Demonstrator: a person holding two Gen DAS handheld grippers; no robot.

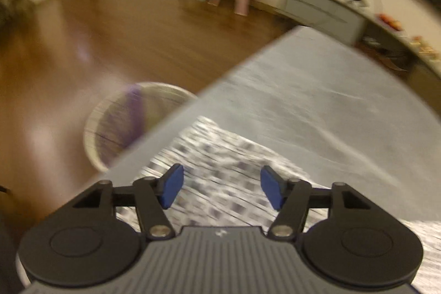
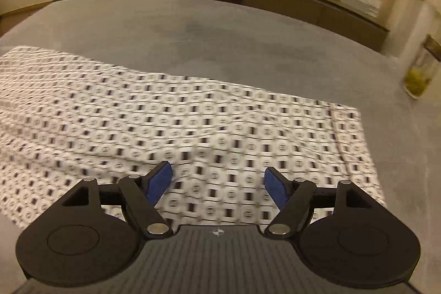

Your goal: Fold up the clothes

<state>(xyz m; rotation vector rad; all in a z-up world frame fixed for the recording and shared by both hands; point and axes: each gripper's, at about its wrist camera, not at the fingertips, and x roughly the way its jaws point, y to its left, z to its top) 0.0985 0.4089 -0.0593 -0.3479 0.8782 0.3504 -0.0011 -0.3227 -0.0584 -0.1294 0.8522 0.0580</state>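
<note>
Two grippers hang over a grey bed (image 2: 220, 26). The left gripper (image 1: 220, 188) has its fingers apart and empty, above the patterned cloth (image 2: 193, 123) near the bed's edge, beside a round basket (image 1: 115, 128). The right gripper (image 2: 217, 186) is also spread wide, above the cloth lying flat.

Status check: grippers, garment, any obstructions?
Left gripper open, empty. Right gripper open, empty. Patterned garment spread on grey surface, not gripped. Nothing blocking; laundry basket on floor beside.
</note>
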